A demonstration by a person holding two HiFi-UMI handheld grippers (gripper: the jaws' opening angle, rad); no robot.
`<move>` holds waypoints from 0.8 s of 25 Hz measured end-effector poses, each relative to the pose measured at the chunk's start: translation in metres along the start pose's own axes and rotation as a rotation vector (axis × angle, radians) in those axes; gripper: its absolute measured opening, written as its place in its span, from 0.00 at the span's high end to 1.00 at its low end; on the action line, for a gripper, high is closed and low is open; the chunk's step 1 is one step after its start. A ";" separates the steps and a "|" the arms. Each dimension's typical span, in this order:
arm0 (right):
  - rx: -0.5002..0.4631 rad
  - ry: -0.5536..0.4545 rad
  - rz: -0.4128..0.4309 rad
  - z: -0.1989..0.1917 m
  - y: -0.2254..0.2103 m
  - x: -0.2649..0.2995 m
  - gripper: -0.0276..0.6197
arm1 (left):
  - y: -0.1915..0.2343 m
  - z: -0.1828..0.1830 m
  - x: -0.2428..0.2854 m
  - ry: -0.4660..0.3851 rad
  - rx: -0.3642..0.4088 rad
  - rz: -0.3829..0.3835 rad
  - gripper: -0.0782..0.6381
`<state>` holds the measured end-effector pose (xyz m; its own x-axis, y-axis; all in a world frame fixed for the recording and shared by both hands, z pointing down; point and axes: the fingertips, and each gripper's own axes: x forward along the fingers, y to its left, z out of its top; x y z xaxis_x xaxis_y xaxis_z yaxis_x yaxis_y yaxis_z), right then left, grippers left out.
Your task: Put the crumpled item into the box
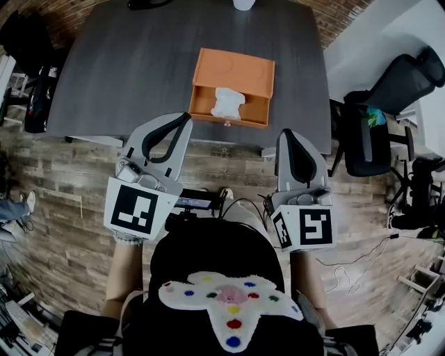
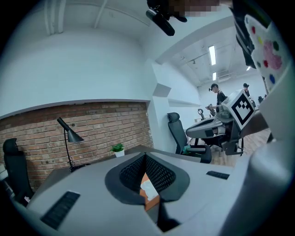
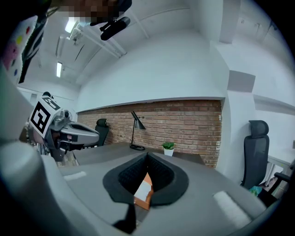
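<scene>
An orange box (image 1: 236, 69) lies open near the front edge of the dark grey table (image 1: 125, 62). A white crumpled item (image 1: 228, 103) rests inside its open compartment. My left gripper (image 1: 183, 119) and right gripper (image 1: 290, 134) hover over the floor just short of the table edge, either side of the box, both shut and empty. In the left gripper view, the box (image 2: 152, 203) and the crumpled item (image 2: 148, 189) show through the gap behind the left gripper's (image 2: 145, 155) closed tips. The right gripper (image 3: 147, 155) frames the box (image 3: 142, 201) the same way.
Black office chairs (image 1: 396, 90) stand right of the table. A white pot (image 1: 243, 3) sits at the table's far edge, with a black lamp (image 2: 69, 133) and small plant (image 2: 118, 149) by the brick wall. People (image 2: 216, 94) stand far off. Cables (image 1: 348, 268) lie on the wooden floor.
</scene>
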<state>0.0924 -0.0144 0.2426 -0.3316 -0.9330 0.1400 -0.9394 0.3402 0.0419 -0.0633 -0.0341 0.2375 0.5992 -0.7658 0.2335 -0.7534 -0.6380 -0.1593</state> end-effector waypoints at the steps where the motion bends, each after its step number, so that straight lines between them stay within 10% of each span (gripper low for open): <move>1: 0.001 0.002 0.001 0.000 0.000 0.001 0.94 | 0.001 0.000 0.000 -0.002 -0.001 0.000 0.88; 20: -0.035 0.025 0.005 -0.002 0.003 0.001 0.95 | -0.006 -0.006 0.000 0.018 0.005 -0.027 0.88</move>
<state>0.0897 -0.0146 0.2452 -0.3332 -0.9284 0.1646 -0.9342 0.3487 0.0756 -0.0606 -0.0301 0.2443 0.6144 -0.7465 0.2554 -0.7354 -0.6591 -0.1574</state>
